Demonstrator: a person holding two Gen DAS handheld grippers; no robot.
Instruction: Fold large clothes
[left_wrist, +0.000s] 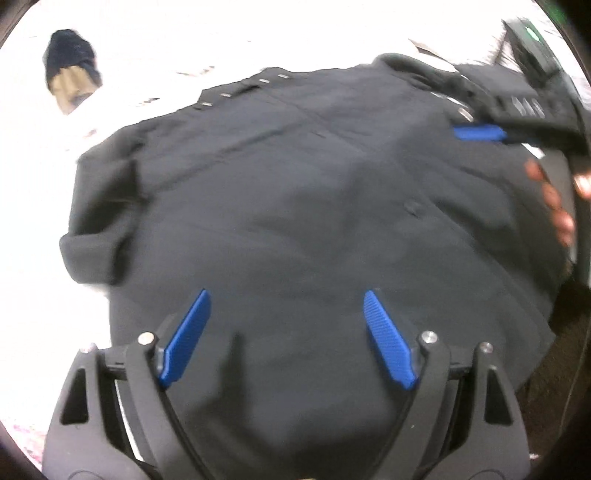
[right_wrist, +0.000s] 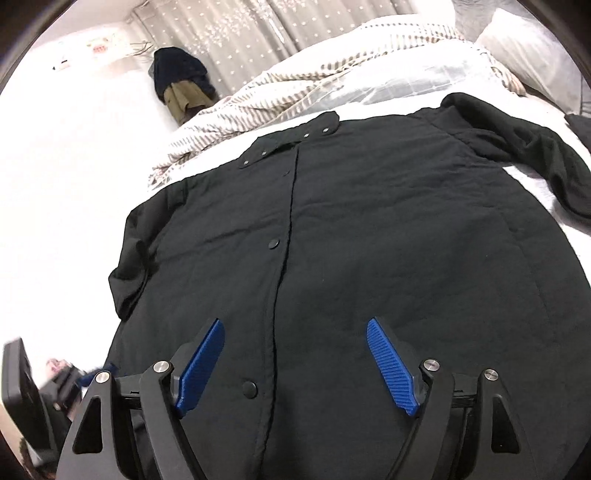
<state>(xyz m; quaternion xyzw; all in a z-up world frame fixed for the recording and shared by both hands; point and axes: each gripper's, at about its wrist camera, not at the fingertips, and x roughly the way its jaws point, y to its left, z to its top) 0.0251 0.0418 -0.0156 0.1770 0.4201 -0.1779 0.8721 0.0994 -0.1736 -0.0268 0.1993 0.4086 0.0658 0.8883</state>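
Observation:
A large black snap-front jacket (right_wrist: 369, 240) lies spread flat, front up, on a white bed; it also shows in the left wrist view (left_wrist: 295, 203). Its left sleeve (right_wrist: 129, 258) is folded in short, and its right sleeve (right_wrist: 535, 155) stretches out to the right. My right gripper (right_wrist: 295, 328) is open and empty above the jacket's lower front, near the snap placket. My left gripper (left_wrist: 284, 299) is open and empty above the jacket's lower part. The right gripper (left_wrist: 480, 133), held in a hand, appears at the right edge of the left wrist view.
The white bed sheet (right_wrist: 66, 184) extends to the left. A striped duvet (right_wrist: 295, 96) is bunched behind the jacket's collar. A dark and tan bundle of clothes (right_wrist: 181, 85) sits at the far side. Pillows (right_wrist: 524, 48) lie at the back right, curtains behind.

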